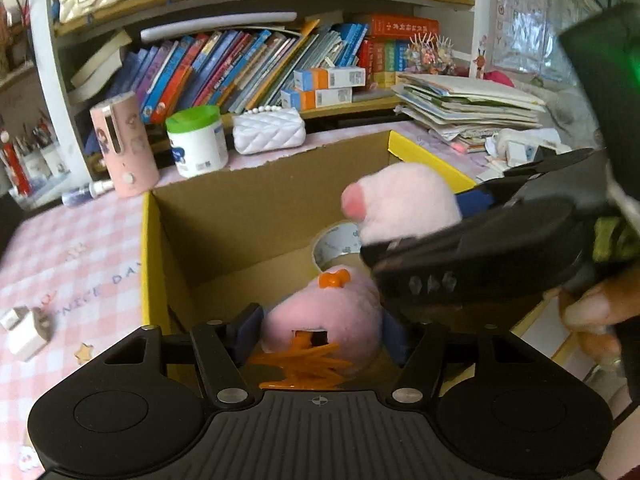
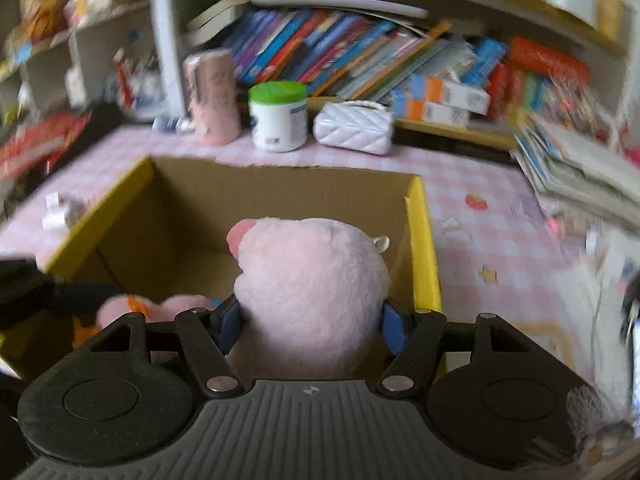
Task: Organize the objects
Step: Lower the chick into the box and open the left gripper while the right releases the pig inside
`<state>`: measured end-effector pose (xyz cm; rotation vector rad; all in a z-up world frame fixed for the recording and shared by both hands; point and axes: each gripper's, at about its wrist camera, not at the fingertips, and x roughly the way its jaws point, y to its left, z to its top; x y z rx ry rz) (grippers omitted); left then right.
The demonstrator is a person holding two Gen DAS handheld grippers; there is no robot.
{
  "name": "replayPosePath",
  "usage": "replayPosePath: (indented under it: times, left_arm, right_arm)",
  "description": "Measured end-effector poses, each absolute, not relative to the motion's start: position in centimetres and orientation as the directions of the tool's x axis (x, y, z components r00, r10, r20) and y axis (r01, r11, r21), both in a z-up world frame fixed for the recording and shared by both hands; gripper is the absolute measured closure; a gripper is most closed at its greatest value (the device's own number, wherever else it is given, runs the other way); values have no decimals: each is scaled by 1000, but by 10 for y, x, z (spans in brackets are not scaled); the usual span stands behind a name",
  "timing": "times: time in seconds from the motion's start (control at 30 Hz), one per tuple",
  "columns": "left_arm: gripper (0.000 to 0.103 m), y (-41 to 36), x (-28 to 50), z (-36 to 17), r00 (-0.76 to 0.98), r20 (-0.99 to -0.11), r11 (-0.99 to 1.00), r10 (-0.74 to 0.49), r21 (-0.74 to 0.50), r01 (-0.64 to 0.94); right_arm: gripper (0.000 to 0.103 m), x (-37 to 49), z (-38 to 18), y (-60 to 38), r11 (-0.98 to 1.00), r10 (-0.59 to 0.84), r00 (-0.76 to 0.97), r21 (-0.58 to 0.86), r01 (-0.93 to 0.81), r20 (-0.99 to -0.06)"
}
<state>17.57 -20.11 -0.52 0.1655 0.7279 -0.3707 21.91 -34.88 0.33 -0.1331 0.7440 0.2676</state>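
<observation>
Left wrist view looks down into an open cardboard box (image 1: 256, 208) with yellow outer walls, standing on a table with a pink checked cloth (image 1: 72, 264). The left gripper (image 1: 320, 336) has its blue fingers (image 1: 248, 332) pressed against both sides of a small pink plush toy with an orange bow (image 1: 324, 312) and orange strands hanging at its near end; it sits low inside the box, near the near wall. Behind it, deeper in the box, a roll of tape (image 1: 336, 244) shows partly.

From the right side the right gripper (image 1: 472, 216) reaches over the box, with a hand (image 1: 588, 312) on its handle at the right edge. Its own view shows the fingers (image 2: 390, 332) closed on the flanks of a larger pink plush toy with a darker pink snout (image 2: 308, 280), which is held above the right half of the box, close to the right wall. The smaller toy lies to the left of it, lower down.

On the far side of the table stand a pink cylinder (image 1: 124, 144), a white jar with a green lid (image 1: 196, 140) and a white quilted purse (image 1: 268, 130), with leaning books (image 1: 240, 68) on the shelf behind. A white plug (image 1: 26, 332) lies on the cloth left of the box.
</observation>
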Motion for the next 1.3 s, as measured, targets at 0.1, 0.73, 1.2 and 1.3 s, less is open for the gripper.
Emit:
replayPosePath:
  times: [0.1,0.73,1.2,1.3]
  left_arm:
    - [38,-199,176,-6,679,-670,912,-299,8,410]
    - [24,-202,171,-3,692,-658,902,-298,44,429]
    - [16,-178,119,41,805,-507,931,-308,14,366]
    - [16,-171,106,42,817,-493,938,-300,5,347]
  right_arm:
    - [38,219,-1,-342,949,165,696,-80,-305,-699]
    - [23,203,3,-344,984,99,689,-32,-175,-718]
    - [12,139,46,-357,994,111,847,64,-91,-520]
    - [12,122,49,-360,997,71,867,60,-48,-492]
